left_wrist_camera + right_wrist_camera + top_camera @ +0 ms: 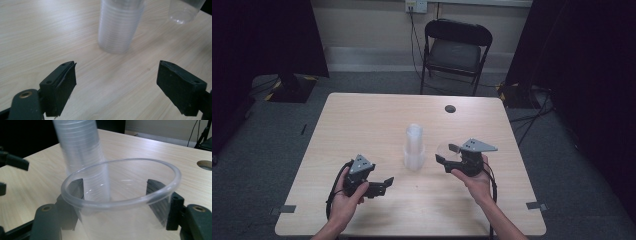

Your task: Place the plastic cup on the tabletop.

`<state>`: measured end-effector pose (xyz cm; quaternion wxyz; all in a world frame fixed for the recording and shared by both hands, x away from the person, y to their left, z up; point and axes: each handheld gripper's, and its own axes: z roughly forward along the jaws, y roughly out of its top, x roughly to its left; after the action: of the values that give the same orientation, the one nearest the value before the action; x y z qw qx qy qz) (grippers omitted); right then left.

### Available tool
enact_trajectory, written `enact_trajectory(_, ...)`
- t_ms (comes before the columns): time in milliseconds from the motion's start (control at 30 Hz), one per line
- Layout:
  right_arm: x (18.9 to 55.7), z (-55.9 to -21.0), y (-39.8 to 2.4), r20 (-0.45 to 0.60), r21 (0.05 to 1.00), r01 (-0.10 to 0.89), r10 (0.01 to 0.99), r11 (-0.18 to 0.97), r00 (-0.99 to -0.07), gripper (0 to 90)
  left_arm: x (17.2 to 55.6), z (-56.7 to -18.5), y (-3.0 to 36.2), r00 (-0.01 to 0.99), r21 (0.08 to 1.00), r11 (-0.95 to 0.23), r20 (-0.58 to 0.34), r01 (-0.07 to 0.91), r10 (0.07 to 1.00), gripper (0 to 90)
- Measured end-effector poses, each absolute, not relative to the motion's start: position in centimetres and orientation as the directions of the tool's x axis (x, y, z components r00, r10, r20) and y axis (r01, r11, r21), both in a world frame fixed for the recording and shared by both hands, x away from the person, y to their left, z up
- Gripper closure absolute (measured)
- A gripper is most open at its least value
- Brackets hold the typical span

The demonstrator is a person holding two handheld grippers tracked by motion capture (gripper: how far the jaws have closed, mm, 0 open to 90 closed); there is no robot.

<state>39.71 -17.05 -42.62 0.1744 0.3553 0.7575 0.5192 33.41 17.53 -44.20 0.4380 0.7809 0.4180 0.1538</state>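
One clear cup point(120, 202) is sitting pinched between the jaws of the right gripper point(448, 154), rim up, just off the table point(372, 120). At its nine o'clock, a stack of cups point(414, 146) is standing upright mid-table. At the stack's seven o'clock, the left gripper point(387, 182) is hovering, jaws spread wide, gripping nothing.

Both forearms bare, no sleeves visible. Left gripper point(384, 184): black body, grey three-cornered plate on top w/ small dark holes, black cable looping back along the wrist. Right gripper point(443, 160): same build, black w/ grey plate, black cable by the forearm. Left gripper view: two blocky black pads point(65, 86), small screw holes, brass-coloured screw at base. Right gripper view: black jaw bases w/ brass-coloured screws.
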Motion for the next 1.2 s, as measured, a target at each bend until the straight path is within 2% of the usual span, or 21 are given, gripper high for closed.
enact_trajectory(400,43.4,-42.9,-17.3,0.119,0.906,0.384,0.765,0.177,-0.632,30.1,33.9,-45.7,19.3,0.530,0.800,-0.195,-0.174,0.568,0.830,16.9)
enact_trajectory(900,47.3,-44.0,-15.9,0.140,0.885,0.436,0.803,0.161,-0.579,29.4,33.3,-45.7,19.3,0.558,0.815,-0.244,-0.113,0.525,0.822,16.9)
enact_trajectory(1200,48.9,-45.7,-15.4,0.157,0.880,0.456,0.822,0.135,-0.547,29.0,33.1,-45.8,19.7,0.561,0.817,-0.240,-0.120,0.524,0.819,16.9)
